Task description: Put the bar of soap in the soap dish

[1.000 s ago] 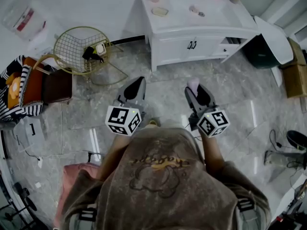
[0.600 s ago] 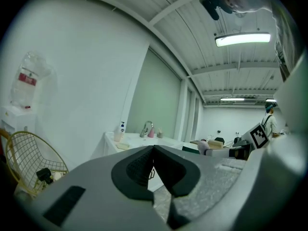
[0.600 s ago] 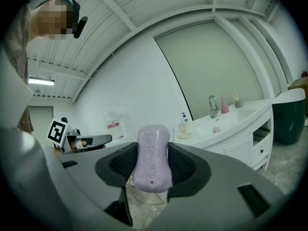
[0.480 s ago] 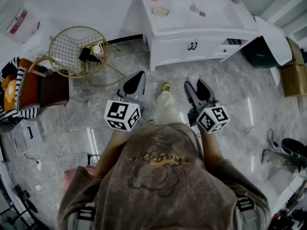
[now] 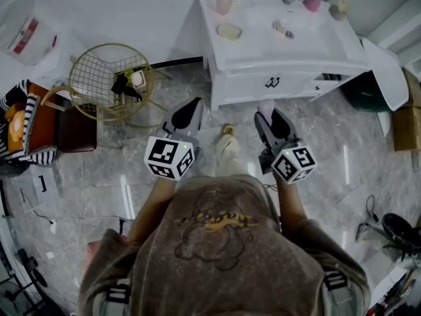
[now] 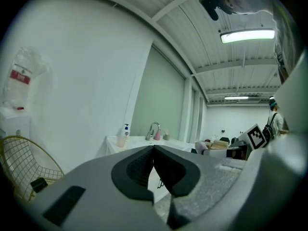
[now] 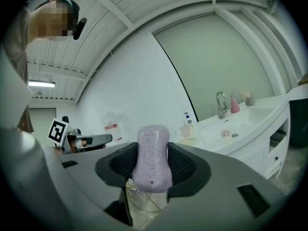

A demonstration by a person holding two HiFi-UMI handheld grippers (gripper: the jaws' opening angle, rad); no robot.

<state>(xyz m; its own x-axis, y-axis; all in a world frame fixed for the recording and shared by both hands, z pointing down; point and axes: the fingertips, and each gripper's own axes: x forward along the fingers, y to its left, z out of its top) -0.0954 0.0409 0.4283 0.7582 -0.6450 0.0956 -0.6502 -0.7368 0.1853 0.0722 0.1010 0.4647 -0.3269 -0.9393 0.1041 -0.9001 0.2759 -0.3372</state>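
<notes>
Head view: person stands on the marble floor point(image 5: 329, 150) facing a white vanity, both grippers held out front at about the same height and well short of it. The left gripper point(image 5: 193, 104) tapers to a point with nothing showing at the tip. The right gripper point(image 5: 266, 112) has the pale lilac bar of soap point(image 5: 265, 106) sticking out past its tip. The soap dish point(image 5: 229, 31) sits on the left part of the worktop point(image 5: 253, 50), just in front of a pink cup point(image 5: 223, 4) and left of the basin point(image 5: 289, 25); soap and dish are well apart. A gold wire basket point(image 5: 112, 78) is on the floor, left of the vanity. Left gripper view: jaws are pressed together, pads meeting along a line, nothing between them. Beyond the tips are the worktop edge with a pump bottle point(image 6: 125, 129) and the faucet point(image 6: 152, 129), wire basket low at left. Right gripper view: jaws are clamped on the bar of soap point(image 7: 154, 158), which stands on end between the pads, with raised lettering along its face and its top clear above the jaws. The soap dish point(image 7: 188, 140) is visible past it on the near corner of the worktop, cup and pump bottle just behind, faucet further right. The left gripper point(image 7: 103, 138) shows at the left edge.
</notes>
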